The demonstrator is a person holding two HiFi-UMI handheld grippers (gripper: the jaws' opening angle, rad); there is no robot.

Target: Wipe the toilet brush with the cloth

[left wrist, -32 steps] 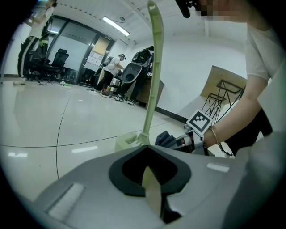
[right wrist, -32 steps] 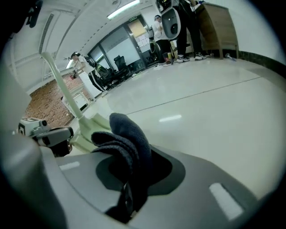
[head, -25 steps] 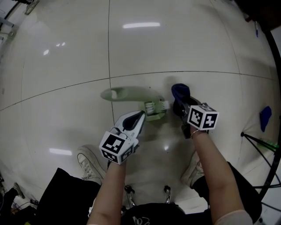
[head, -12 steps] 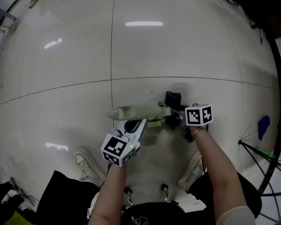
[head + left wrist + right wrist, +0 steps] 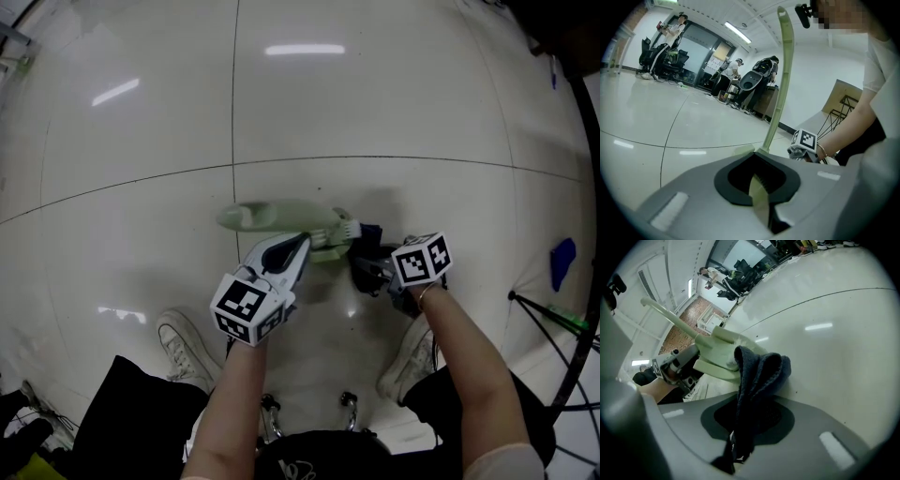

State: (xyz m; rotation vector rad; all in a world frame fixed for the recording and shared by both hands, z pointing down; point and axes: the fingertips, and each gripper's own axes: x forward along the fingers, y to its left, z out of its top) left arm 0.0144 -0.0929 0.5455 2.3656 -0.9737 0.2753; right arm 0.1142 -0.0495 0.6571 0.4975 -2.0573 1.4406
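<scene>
While pinching the pale green toilet brush [image 5: 272, 216] just behind its bristle end, holds it clamped in the left gripper [image 5: 302, 246], long axis running left to right across the middle of the head view, handle toward the left. Grips the dark cloth [image 5: 367, 255] bunched between the closed jaws of the right gripper [image 5: 373, 272], pressed against the bristle end from its right. Probably calls for a leftward stroke along that axis, made from the nearer right side.

The left gripper [image 5: 300, 246] and right gripper [image 5: 367, 270] are pale grey moulded shells with black inner pads. Each bears a black-and-white marker cube [image 5: 246, 307]. The person wears black trousers [image 5: 141, 412], white lace-up sneakers [image 5: 187, 345], a white short sleeve [image 5: 881, 61] and a thin right-wrist bracelet [image 5: 424, 292].
</scene>
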